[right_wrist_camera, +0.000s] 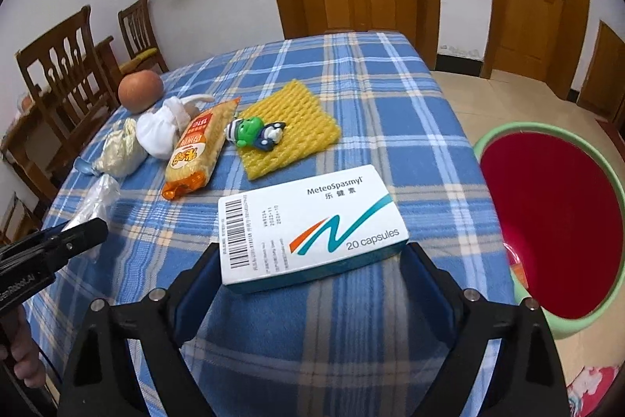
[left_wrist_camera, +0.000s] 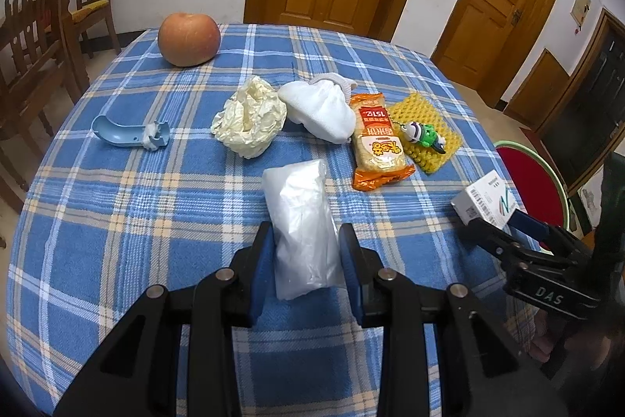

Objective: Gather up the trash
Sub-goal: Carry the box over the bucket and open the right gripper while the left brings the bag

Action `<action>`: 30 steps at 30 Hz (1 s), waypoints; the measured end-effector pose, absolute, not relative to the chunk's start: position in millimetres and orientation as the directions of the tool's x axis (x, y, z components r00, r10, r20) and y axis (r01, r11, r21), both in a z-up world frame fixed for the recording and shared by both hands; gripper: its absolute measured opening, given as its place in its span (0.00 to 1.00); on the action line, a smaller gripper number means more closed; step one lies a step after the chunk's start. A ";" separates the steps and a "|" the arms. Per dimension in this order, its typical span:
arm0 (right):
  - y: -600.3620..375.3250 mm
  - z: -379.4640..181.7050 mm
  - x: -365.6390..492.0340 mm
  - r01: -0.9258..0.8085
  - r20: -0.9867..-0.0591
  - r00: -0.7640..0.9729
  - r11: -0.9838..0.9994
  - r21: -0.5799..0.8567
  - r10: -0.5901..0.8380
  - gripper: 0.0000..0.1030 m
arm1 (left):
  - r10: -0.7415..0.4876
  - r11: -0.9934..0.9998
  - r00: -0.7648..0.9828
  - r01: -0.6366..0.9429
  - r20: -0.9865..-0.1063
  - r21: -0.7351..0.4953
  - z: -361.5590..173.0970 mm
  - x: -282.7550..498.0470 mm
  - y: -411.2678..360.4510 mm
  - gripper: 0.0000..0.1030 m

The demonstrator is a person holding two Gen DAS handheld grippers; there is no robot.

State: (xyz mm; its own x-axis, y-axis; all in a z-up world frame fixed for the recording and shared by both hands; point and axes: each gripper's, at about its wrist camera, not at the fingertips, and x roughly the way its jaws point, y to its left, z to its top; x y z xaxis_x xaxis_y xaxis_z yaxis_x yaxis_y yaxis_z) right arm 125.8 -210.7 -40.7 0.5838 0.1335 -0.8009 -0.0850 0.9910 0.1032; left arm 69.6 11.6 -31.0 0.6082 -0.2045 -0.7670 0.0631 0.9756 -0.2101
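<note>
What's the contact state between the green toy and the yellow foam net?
Touching. The right wrist view shows the green toy lying flat on the yellow foam net, with no gap under it. The left wrist view agrees.

Bare cloth (right_wrist_camera: 383, 112) beyond yellow foam net (right_wrist_camera: 289, 131) (far corner); clutter left.

Soft even light, fisheye-warped edges

Left wrist view: close above the near table (left_wrist_camera: 117, 221) edge, tilted down, facing the doors. Right wrist view: similar, further right, taking in the red basin (right_wrist_camera: 547, 221). Shared: tablecloth, snack packet (left_wrist_camera: 377, 143), yellow mat (right_wrist_camera: 289, 127).
</note>
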 end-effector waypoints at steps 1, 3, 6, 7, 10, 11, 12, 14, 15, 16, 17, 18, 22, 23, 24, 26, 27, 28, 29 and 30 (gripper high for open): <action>-212.2 -39.5 124.0 -0.081 -0.798 0.587 0.991 0.106 0.133 0.89 | -0.205 0.976 0.609 0.064 -0.766 -0.210 -30.8 69.7 11.1 0.33; -217.7 -35.7 119.7 -0.067 -0.791 0.597 0.991 0.116 0.133 0.89 | -0.206 0.976 0.611 0.068 -0.765 -0.209 -28.7 69.0 8.7 0.33; -227.8 -27.7 114.0 -0.048 -0.776 0.617 0.991 0.125 0.128 0.89 | -0.210 0.976 0.615 0.080 -0.760 -0.205 -25.0 68.8 3.4 0.33; -231.6 -24.6 112.0 -0.041 -0.771 0.625 0.991 0.126 0.124 0.89 | -0.211 0.975 0.617 0.084 -0.758 -0.203 -23.5 68.6 1.1 0.33; -243.7 -15.0 105.6 -0.014 -0.753 0.648 0.991 0.133 0.110 0.89 | -0.219 0.975 0.620 0.104 -0.753 -0.198 -18.7 68.5 -7.6 0.33; -249.1 -11.8 103.1 -0.002 -0.747 0.657 0.991 0.137 0.105 0.89 | -0.222 0.974 0.621 0.111 -0.752 -0.195 -17.6 69.1 -10.8 0.33; -254.3 -9.1 100.8 0.012 -0.742 0.664 0.990 0.140 0.097 0.89 | -0.226 0.974 0.621 0.121 -0.751 -0.193 -16.1 69.8 -14.9 0.33; -263.8 -5.3 97.8 0.034 -0.734 0.674 0.989 0.146 0.085 0.89 | -0.235 0.972 0.620 0.142 -0.748 -0.187 -13.3 71.6 -24.3 0.33; -268.2 -3.9 96.3 0.046 -0.731 0.678 0.988 0.148 0.078 0.89 | -0.239 0.971 0.620 0.153 -0.748 -0.183 -12.1 72.6 -29.6 0.33; -273.5 -2.6 94.7 0.061 -0.728 0.682 0.987 0.151 0.069 0.89 | -0.243 0.970 0.618 0.162 -0.747 -0.181 -11.2 73.2 -33.8 0.33; -280.7 -1.1 92.7 0.080 -0.724 0.687 0.985 0.154 0.057 0.89 | -0.248 0.969 0.617 0.173 -0.747 -0.179 -10.3 74.5 -38.8 0.33; -284.4 -0.2 91.8 0.089 -0.722 0.690 0.984 0.156 0.052 0.89 | -0.254 0.967 0.615 0.186 -0.747 -0.176 -9.2 75.9 -44.8 0.33; -306.6 1.4 87.4 0.140 -0.719 0.695 0.977 0.159 0.017 0.89 | -0.281 0.957 0.605 0.234 -0.745 -0.171 -5.7 81.7 -67.8 0.33; -312.8 1.4 86.4 0.156 -0.719 0.695 0.975 0.160 0.007 0.89 | -0.286 0.955 0.603 0.245 -0.745 -0.168 -4.9 83.4 -73.4 0.33; -319.5 1.3 85.4 0.171 -0.719 0.695 0.972 0.161 -0.003 0.89 | -0.293 0.952 0.600 0.258 -0.744 -0.166 -4.2 84.8 -79.9 0.33; -329.1 0.5 83.6 0.194 -0.721 0.693 0.968 0.161 -0.019 0.89 | -0.305 0.946 0.595 0.281 -0.744 -0.163 -3.1 88.1 -91.3 0.33; -334.0 0.1 82.9 0.207 -0.722 0.692 0.965 0.161 -0.028 0.89 | -0.312 0.942 0.591 0.293 -0.744 -0.163 -2.4 90.0 -97.7 0.33; -339.0 -0.4 82.0 0.219 -0.722 0.691 0.962 0.160 -0.037 0.89 | -0.319 0.939 0.588 0.303 -0.743 -0.163 -1.6 91.6 -103.0 0.33; -344.3 -0.8 81.3 0.234 -0.723 0.689 0.959 0.159 -0.048 0.89 | -0.328 0.934 0.585 0.318 -0.742 -0.163 -0.4 93.6 -109.9 0.33; -348.5 -1.2 80.1 0.245 -0.724 0.688 0.957 0.158 -0.056 0.89 | -0.335 0.930 0.583 0.330 -0.740 -0.161 0.8 95.0 -116.1 0.33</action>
State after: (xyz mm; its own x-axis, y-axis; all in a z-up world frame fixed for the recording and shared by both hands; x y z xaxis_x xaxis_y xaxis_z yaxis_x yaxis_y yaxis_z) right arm 80.1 -348.5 -1.2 0.6878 -0.0563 -0.7237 0.2447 0.9566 0.1581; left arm 95.0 -116.1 0.8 0.5829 -0.3348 -0.7404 0.3297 0.9302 -0.1610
